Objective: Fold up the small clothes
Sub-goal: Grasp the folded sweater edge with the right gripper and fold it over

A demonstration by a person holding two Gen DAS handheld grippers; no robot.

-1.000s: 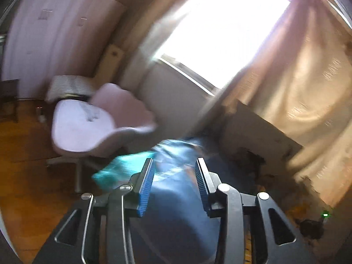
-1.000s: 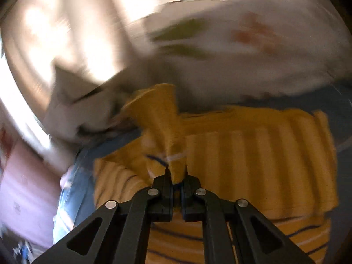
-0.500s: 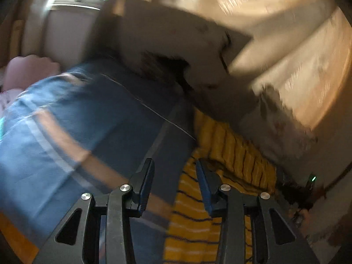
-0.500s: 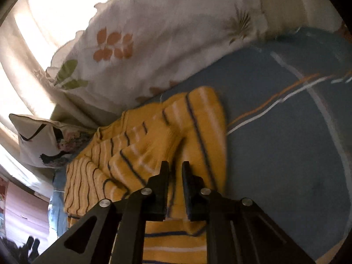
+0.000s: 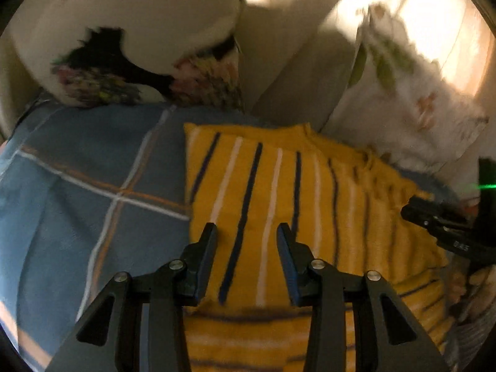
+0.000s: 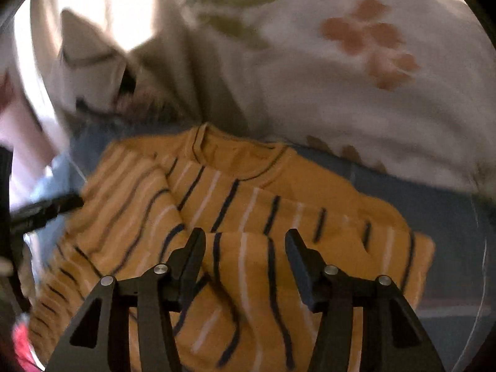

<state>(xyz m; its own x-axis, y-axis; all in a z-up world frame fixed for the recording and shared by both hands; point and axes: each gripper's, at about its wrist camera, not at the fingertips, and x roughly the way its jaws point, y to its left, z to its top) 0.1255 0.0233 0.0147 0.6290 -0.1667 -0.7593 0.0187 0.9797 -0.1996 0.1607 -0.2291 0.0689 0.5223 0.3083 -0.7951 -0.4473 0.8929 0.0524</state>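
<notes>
A small yellow sweater with navy and white stripes lies on a blue checked bedspread. It also shows in the right wrist view, neckline away from me, with folded layers over its body. My left gripper is open and empty, its fingers just above the sweater's left part. My right gripper is open and empty over a folded flap of the sweater. The right gripper also shows at the right edge of the left wrist view.
A white pillow with a dark floral print lies beyond the sweater on the left. A white pillow with leaf and flower prints lies beyond it on the right, with lit curtains behind.
My right gripper has let go of the yellow sleeve it pinched and now stands open over the sweater. My left gripper has swung from the room toward the bed and over the sweater.
</notes>
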